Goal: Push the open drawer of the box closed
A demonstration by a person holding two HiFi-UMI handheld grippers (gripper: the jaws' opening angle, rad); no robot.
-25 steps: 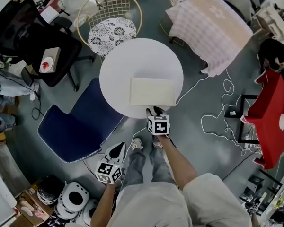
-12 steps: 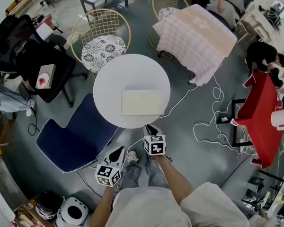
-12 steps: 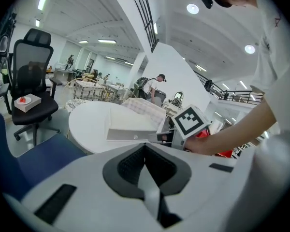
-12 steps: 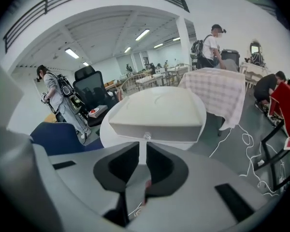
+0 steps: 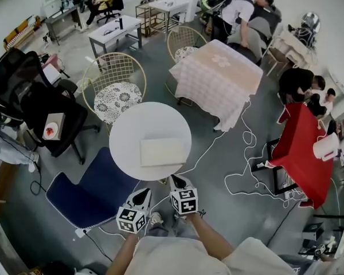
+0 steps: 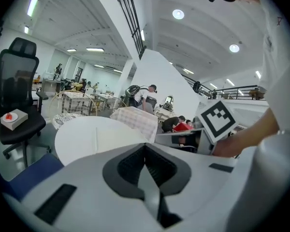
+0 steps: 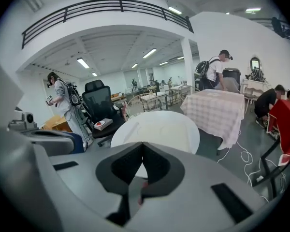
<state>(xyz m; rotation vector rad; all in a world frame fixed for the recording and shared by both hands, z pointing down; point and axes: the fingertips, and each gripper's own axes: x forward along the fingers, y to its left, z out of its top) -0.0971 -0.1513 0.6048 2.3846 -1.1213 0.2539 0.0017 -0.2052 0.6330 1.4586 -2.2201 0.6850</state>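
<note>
The box (image 5: 162,152) lies flat on the round white surface (image 5: 121,132), a little toward the side nearer the person. From the head view its outline is a plain rectangle, and no drawer stands out from any edge, so I judge that the drawer is already in, though the front face is too small to check.

Both grippers hang off the surface, near the person's legs and well apart from the box. The right gripper (image 5: 178,182) has just been closing its jaws. Now they are together with nothing between them. The left gripper (image 5: 141,195) also has its jaws together and carries nothing.

The pushing step seems finished, and the task looks at its end. If a small gap remains at the drawer front, the next move would be to bring one closed gripper level against that front and press straight in, perhaps with the other gripper steadying the box so that it does not slide.
</note>
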